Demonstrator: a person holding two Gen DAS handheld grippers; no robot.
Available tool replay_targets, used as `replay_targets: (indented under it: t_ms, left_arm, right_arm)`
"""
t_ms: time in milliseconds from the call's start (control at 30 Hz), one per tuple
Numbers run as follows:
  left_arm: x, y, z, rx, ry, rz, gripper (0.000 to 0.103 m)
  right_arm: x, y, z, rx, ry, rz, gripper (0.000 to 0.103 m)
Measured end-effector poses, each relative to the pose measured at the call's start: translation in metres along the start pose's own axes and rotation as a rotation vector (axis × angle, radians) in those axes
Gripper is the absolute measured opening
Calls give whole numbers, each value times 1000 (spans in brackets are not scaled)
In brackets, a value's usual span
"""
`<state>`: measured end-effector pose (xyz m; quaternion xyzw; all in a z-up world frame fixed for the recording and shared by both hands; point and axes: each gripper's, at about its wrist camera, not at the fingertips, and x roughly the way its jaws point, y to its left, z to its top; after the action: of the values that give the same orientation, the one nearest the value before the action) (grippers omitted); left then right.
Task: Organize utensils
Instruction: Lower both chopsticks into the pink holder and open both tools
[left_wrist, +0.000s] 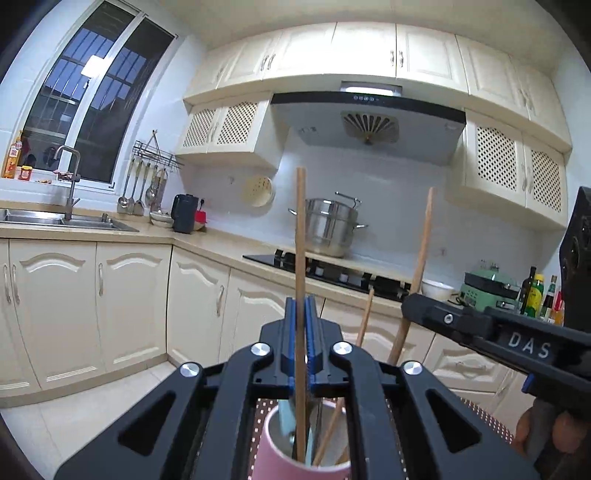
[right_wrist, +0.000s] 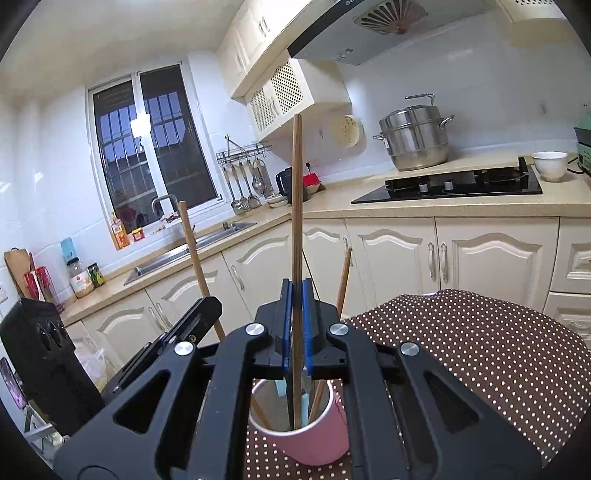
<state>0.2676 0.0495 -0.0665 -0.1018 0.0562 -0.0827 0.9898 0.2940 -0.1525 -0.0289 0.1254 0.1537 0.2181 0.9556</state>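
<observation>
The pink cup (right_wrist: 314, 432) served as the landmark; it stood on a brown cloth (right_wrist: 480, 350) with white dots. Left of the cup, the left gripper (left_wrist: 300, 306) had its blue ribbed pads closed on a round wooden chopstick (left_wrist: 300, 236), held upright with its lower end inside the cup. Inside the cup, a pale blue handle (right_wrist: 281, 387) and further chopsticks leaned against the smooth wall. Right of that, the right gripper (right_wrist: 296, 291) was likewise clamped narrow on a second upright chopstick (right_wrist: 296, 192), its lower end in the cup too. Both black linkage frames crowded the cup's rim from the near side. Beyond the cup ran cream cabinets (right_wrist: 480, 258), a steel sink (right_wrist: 192, 251), a black glass hob (right_wrist: 450, 188) and a steel steamer pot (right_wrist: 415, 138).
</observation>
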Motion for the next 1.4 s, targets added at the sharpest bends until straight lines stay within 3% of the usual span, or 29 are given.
replay_targets:
  t_ms: [333,400,700,800,933,1400]
  left_arm:
    - [-13,5,-14,-8,115,-12,7]
    - [-14,7,-14,-15,136,-14,26]
    - [-31,13,-14,-20,153,20,45]
    - [-34,13,-12,-1,174,107,48]
    - [-38,14,-11,17,203,158,51]
    - [-46,16,-5,38,254,209,54]
  right_arm:
    - [-12,4,-15,-15,25,-29,6]
    - [-13,5,-17,-16,30,-33,6]
    - [-14,7,-25,-16,51,-47,6]
    - [-13,8,-29,-17,62,-52,6]
    - [-11,8,-33,-17,73,-59,6]
    - [-3,14,-44,-38,125,-70,6]
